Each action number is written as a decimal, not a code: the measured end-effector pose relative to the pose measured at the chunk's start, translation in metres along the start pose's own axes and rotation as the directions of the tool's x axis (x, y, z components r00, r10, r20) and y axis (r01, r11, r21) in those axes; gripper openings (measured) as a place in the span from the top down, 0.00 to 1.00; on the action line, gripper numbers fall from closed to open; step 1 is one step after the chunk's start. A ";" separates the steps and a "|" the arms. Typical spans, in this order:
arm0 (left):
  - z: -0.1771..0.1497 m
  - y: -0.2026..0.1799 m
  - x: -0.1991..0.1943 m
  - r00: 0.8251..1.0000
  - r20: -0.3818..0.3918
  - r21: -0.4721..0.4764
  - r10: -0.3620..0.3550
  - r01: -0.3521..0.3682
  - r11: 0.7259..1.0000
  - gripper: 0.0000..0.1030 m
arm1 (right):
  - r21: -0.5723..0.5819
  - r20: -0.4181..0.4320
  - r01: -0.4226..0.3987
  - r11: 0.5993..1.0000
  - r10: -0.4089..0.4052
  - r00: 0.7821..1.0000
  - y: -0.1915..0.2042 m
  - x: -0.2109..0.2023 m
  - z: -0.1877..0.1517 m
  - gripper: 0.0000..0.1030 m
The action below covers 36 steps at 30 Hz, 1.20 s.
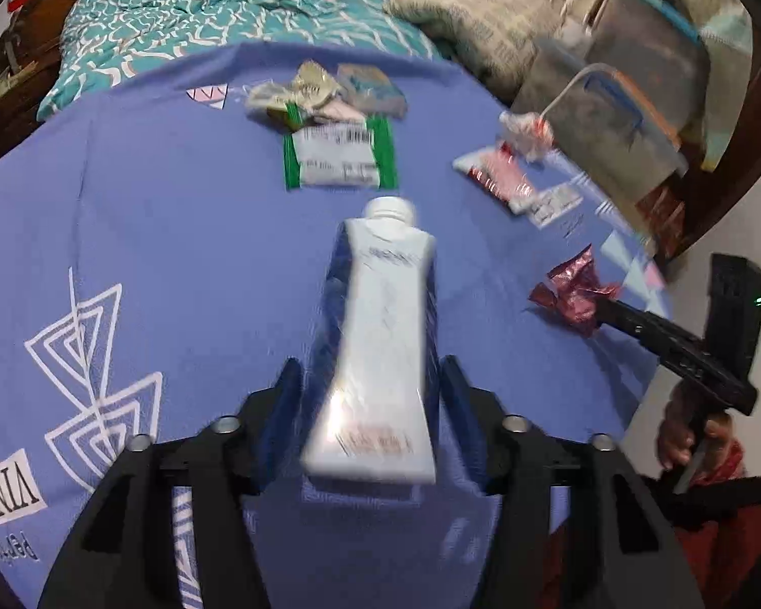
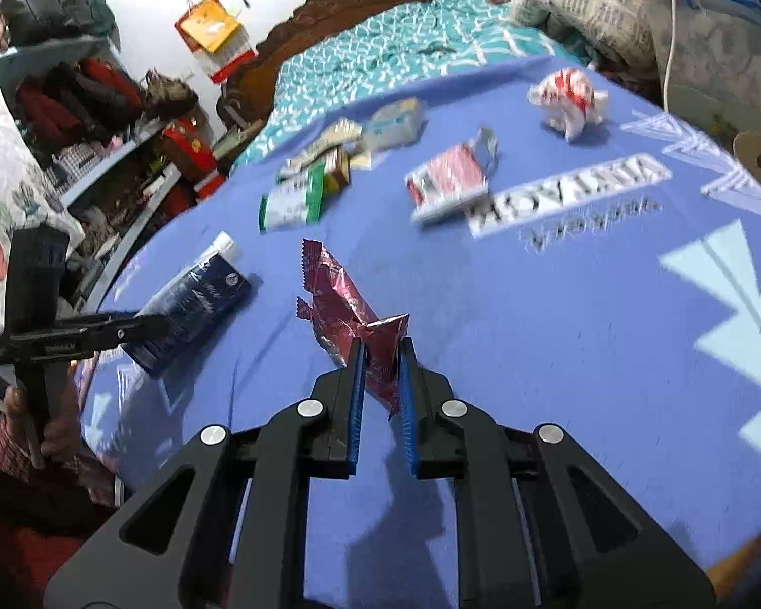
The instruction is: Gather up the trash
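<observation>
Trash lies scattered over the blue bedsheet [image 2: 558, 345], and the green-edged wrapper [image 1: 340, 155] near its middle serves as the landmark. Right gripper [image 2: 383, 355] has its jaws nearly closed on the tail of the maroon foil wrapper [image 2: 340, 299], on the near side of the green-edged wrapper. Left gripper [image 1: 370, 380] stands fairly wide, with the white and navy tube [image 1: 385, 335] between its jaws, cap pointing toward the green-edged wrapper; whether the pads [image 1: 284, 391] press on it I cannot tell, since blur hides the contact.

To do this step well, I judge the left jaws should close squarely on the tube's flat crimped end before lifting, while the right keeps its pinch, as thin foil slips easily.

From the right wrist, the tube's dark navy face and the person's hand [image 2: 50, 421] on the left tool show, plus the red and white crumpled wrapper [image 2: 568, 101] beyond the landmark. From the left wrist, the tube's white face and clear storage bins [image 1: 619, 116] far right of the landmark appear
</observation>
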<state>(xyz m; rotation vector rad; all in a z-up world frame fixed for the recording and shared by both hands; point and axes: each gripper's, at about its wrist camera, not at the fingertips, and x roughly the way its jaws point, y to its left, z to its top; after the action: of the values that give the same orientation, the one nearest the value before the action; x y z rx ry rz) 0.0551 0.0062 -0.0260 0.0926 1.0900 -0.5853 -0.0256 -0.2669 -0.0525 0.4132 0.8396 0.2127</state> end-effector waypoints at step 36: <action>0.040 -0.069 0.036 0.995 -0.042 0.116 -0.094 0.098 0.988 0.53 | 0.277 0.128 -0.135 0.951 0.103 0.986 -0.068 -0.018 0.006 0.87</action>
<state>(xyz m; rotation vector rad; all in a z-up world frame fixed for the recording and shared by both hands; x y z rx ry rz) 0.0652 -0.0802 -0.0233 0.1547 1.0995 -0.7375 -0.0313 -0.3362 -0.0667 0.7420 0.7362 0.1784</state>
